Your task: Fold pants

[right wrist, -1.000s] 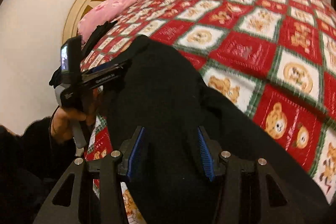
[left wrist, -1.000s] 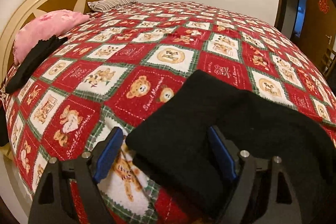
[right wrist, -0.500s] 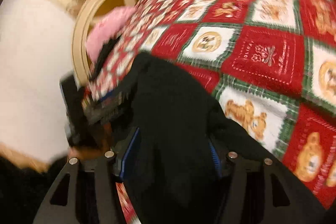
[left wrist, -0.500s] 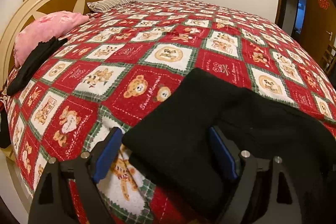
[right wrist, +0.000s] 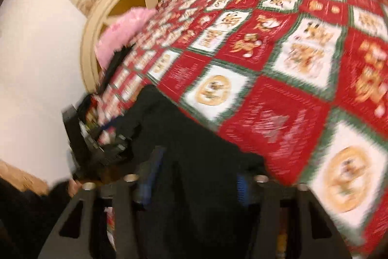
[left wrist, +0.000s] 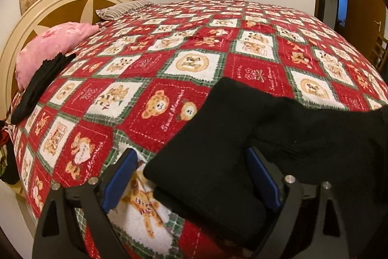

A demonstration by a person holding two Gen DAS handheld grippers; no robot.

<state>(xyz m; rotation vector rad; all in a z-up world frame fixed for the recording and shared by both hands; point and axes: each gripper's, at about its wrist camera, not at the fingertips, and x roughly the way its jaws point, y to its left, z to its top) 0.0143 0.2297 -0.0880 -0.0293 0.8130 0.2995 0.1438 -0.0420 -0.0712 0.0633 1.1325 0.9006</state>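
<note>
Left wrist view: a bear-patterned quilt point(left wrist: 169, 69) covers the bed. At its far left, a pink pillow point(left wrist: 48, 45) rests against the cream headboard point(left wrist: 36, 13), with a dark garment point(left wrist: 41, 86) draped over its near side. A striped pillow point(left wrist: 121, 10) lies farther back. The black pants point(left wrist: 218, 137) lie on the quilt near the bed edge, one folded end lying between the fingers. The left gripper point(left wrist: 191, 179) is spread wide; its blue pads point(left wrist: 118, 176) do not clamp the fabric.

Right wrist view, motion-blurred: the pants point(right wrist: 194, 162) fill the foreground, running between the fingers of the right gripper point(right wrist: 196, 176). Grip state cannot be determined. The left gripper point(right wrist: 97, 137) appears at left beside the pants.
</note>
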